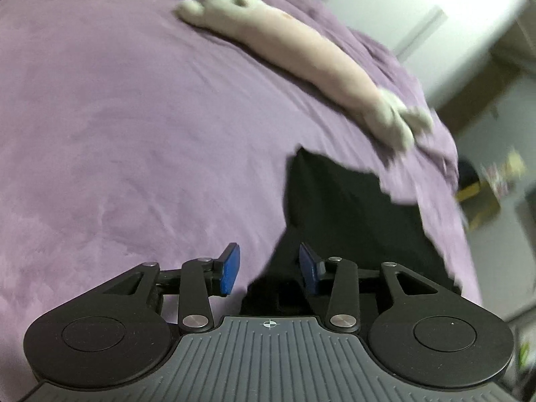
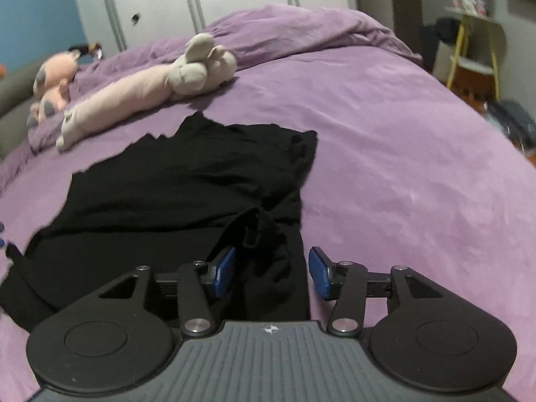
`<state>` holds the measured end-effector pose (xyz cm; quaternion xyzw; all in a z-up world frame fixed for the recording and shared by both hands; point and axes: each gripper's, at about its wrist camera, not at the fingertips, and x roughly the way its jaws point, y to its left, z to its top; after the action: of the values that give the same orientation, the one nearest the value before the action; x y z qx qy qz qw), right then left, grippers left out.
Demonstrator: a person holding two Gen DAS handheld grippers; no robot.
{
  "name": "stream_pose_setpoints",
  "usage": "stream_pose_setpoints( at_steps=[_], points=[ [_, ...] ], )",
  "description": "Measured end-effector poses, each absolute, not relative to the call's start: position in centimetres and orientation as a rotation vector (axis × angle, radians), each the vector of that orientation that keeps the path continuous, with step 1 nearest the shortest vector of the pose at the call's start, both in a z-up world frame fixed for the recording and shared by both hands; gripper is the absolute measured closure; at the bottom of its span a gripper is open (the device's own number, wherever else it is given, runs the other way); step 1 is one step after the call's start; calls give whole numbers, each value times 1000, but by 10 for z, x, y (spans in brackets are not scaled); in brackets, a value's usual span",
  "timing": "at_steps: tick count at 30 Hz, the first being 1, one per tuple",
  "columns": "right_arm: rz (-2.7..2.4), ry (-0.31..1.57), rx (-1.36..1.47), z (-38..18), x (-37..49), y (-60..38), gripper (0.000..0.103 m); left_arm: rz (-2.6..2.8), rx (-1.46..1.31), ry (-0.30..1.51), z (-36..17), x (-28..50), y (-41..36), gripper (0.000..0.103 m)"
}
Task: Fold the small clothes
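A wide bed under a soft purple velvety cover [image 2: 385, 140] carries a black cotton garment [image 2: 174, 187], spread mostly flat with its near edge rumpled and no neat fold visible, so the folding appears barely begun. A long pale-pink plush toy [image 2: 127, 97] lies just beyond it. The right gripper [image 2: 271, 273], jaws open, straddles the bunched hem; the left gripper [image 1: 268, 268], jaws likewise apart, hovers at the garment's edge, holding nothing.

On the bed [image 2: 402, 134] a garment [image 2: 174, 194] lies left of centre, its near edge between the parted right tongs [image 2: 271, 273], a long plush toy [image 2: 134, 97] beyond it, a smaller plush [image 2: 55, 78] far left.
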<state>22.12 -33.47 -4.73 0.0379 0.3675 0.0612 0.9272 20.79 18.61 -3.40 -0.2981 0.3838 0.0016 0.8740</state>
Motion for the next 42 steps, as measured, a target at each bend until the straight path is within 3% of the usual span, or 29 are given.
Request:
stream_pose_setpoints(
  at_steps=[3,5,6,7,10,15,21,25,29,30,31,33,42],
  points=[
    [152,738,11,-51,230,-323,65,-78,-563,804,-37,204,175,60],
    [159,738,-16,-53,237,-317,81,-130,-550,800,-38,201,171,60],
    [158,741,-16,-54,240,-316,95,-155,-538,799,-39,201,169,58],
    [150,743,-6,-55,243,-316,99,-178,-516,801,-39,202,167,54],
    [125,741,122,-56,249,-330,99,-224,-426,786,-37,206,158,48],
    [118,766,256,-60,253,-344,99,-233,-301,798,-46,218,148,47],
    [175,777,209,-57,255,-338,80,-225,-268,808,-56,226,148,47],
    [175,776,133,-57,258,-329,79,-214,-266,827,-61,232,146,47],
    [157,779,51,-60,258,-320,82,-211,-240,790,-58,229,139,62],
    [148,770,36,-60,256,-318,94,-186,-226,778,-57,228,138,76],
    [146,762,37,-58,254,-318,98,-165,-220,773,-56,227,138,85],
    [149,749,63,-53,250,-321,98,-156,-232,755,-53,223,139,94],
    [168,624,175,-8,226,-332,99,-149,-304,658,-21,205,147,95]
  ],
)
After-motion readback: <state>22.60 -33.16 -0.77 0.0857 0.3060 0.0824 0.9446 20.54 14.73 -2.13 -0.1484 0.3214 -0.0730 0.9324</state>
